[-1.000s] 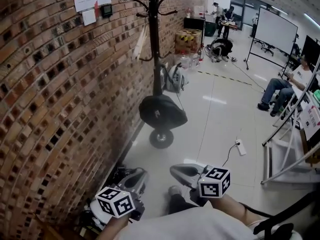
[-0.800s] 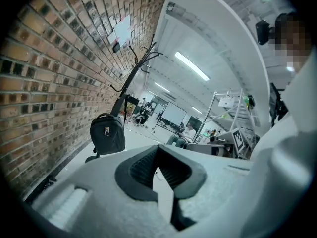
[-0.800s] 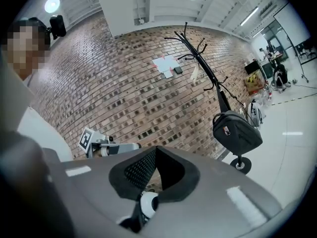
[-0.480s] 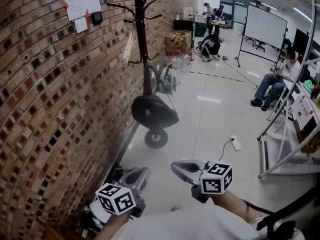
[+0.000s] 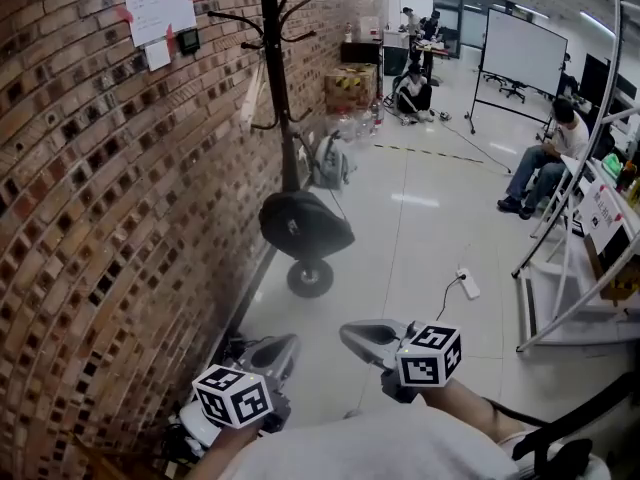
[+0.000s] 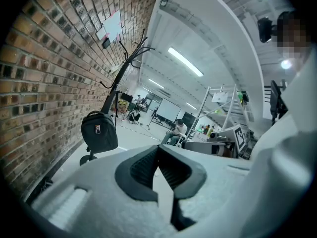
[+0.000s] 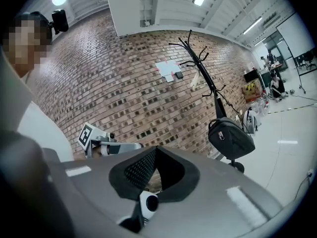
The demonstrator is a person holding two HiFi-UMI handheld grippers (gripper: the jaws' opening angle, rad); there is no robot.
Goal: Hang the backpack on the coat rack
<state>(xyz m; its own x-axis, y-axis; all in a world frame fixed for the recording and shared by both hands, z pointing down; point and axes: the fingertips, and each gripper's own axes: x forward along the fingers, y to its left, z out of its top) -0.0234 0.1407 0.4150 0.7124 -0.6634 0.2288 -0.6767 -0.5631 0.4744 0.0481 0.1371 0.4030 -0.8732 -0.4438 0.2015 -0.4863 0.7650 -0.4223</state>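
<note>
A dark grey backpack hangs low on the black coat rack, close to the brick wall and above the rack's round base. It also shows as the backpack in the left gripper view and as the backpack in the right gripper view. My left gripper and right gripper are held near my body, well short of the rack and pointing toward it. The left gripper is shut with nothing in it. The right gripper is shut and empty too.
The brick wall runs along the left with papers taped on it. A power strip lies on the floor. A white metal frame stands at the right. Beyond are a seated person, a whiteboard and a cardboard box.
The rack and backpack have slid left in the head view as the view turned. Both grippers stay shut and have hardly shifted in view.
</note>
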